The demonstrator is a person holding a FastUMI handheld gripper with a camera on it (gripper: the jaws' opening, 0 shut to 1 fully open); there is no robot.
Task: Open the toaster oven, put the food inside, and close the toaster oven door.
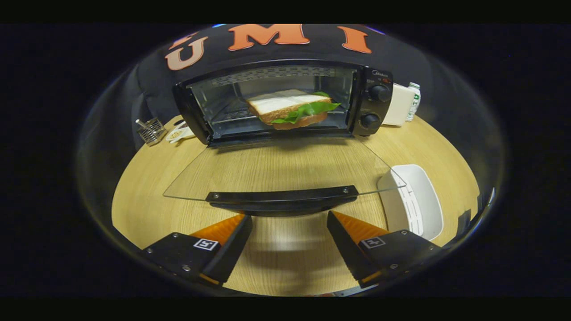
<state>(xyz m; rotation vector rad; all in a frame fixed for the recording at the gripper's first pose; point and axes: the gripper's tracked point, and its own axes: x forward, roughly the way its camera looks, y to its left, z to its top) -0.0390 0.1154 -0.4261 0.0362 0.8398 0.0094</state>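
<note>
A: Item one, the toaster oven (285, 102). How are we listing it?

B: We are listing it as open. Its glass door (276, 167) is lying folded down flat toward us over the wooden bench (147, 200), and the door handle (282, 198) is sitting just ahead of the fingers.

A: Item two, the food?

B: We are recording the sandwich (292, 109), bread with lettuce, as inside the oven cavity, resting on the rack behind the open door. So we are counting the opening and the loading as done, as far as this view lets us judge.

A: Item three, the tool (290, 234)?

B: We are noting its fingers as spread apart with nothing between them but bare bench. They are sitting low, just short of the handle, and not touching it.

A: What are we leaving outstanding?

B: We are leaving one step: closing the door. In our judgement the tool is lining up to get under or onto the handle and swing the glass up.

A: Sundries?

B: We are logging a white tray (417, 200) beside the door's right corner, a wire basket (151, 130) and a small dish (180, 132) left of the oven, and a white box (397, 104) with a bottle (414, 100) on its right.
</note>
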